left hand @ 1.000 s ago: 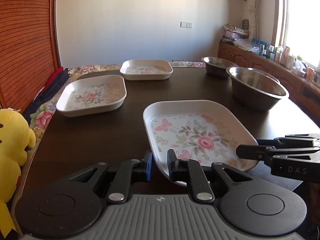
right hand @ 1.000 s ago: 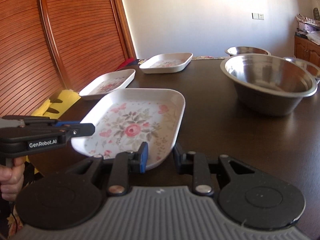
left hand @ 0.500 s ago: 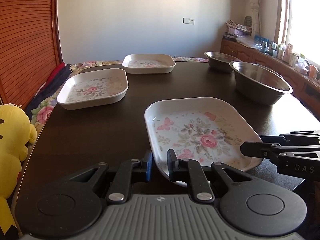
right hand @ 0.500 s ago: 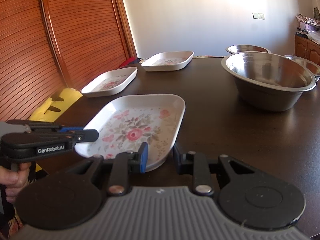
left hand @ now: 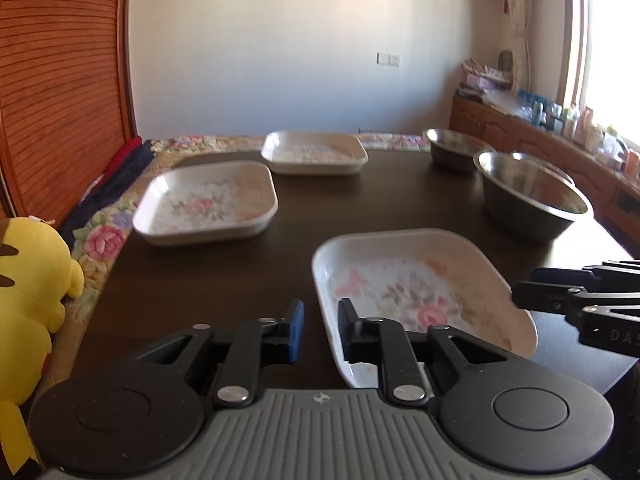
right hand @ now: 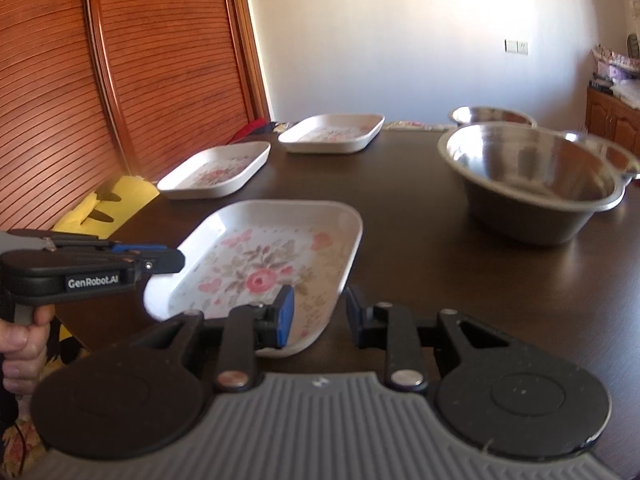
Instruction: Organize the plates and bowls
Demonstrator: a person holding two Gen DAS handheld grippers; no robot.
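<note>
Dark brown wood makes up the table [left hand: 208, 264], and on it sit three white flowered plates and several steel bowls. The nearest plate [left hand: 420, 292] lies at the table's near edge, between the two tools. The left gripper [left hand: 320, 326] has its fingers spread, one on each side of that plate's near left rim, not pinching it. The right gripper [right hand: 318, 312] is likewise spread, straddling the same plate [right hand: 272, 264] at its near right corner, with a gap showing on both sides.

Only the left view takes in the windowsill side of the room, the cabinet counter [left hand: 560, 136] crowded with bottles, and a yellow plush toy [left hand: 28, 280] just off the table's left edge. Only the right view shows the person's hand [right hand: 20, 344] wrapped around the left tool's handle.

A second plate [left hand: 206, 204] rests near the left edge, and a third plate [left hand: 314, 152] at the far edge. The big bowl [right hand: 532, 184] stands to the right, well apart from the near plate, with a smaller bowl [right hand: 492, 116] behind it and another bowl's rim [right hand: 616, 156] showing just behind the big bowl's right side. Bare tabletop runs down the middle between plates and bowls.
</note>
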